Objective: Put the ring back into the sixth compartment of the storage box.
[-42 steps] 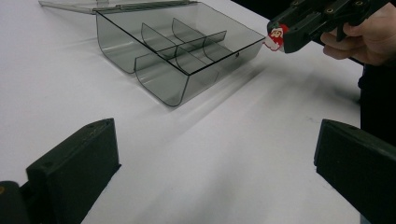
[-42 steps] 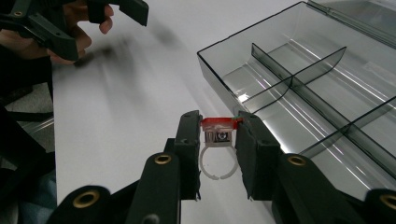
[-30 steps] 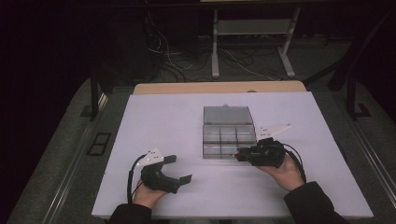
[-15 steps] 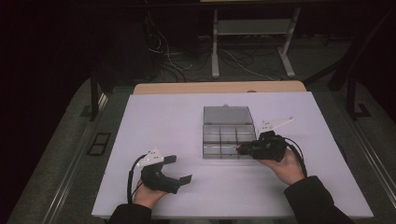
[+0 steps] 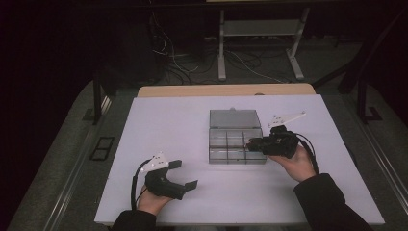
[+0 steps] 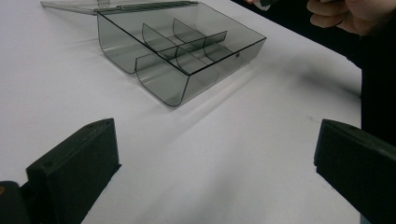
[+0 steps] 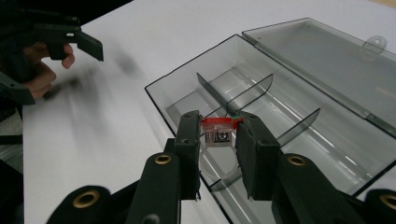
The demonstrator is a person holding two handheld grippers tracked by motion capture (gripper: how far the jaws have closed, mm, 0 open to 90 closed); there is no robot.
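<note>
right gripper (image 7: 217, 135) pinching small red part (image 7: 218, 125), perhaps a clip | centre over box (image 7: 299, 98) compartment, lower gently | left gripper (image 5: 185, 174) wide, empty, lower left

Smoky-grey box (image 5: 235, 139), red-topped part (image 7: 219, 123)

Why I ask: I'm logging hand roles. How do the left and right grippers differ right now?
The left gripper rests low on the table, jaws wide open with nothing between them; the right gripper is over the open compartment box, jaws shut on a small red part. Both are black, hand-held, two-jawed.
</note>
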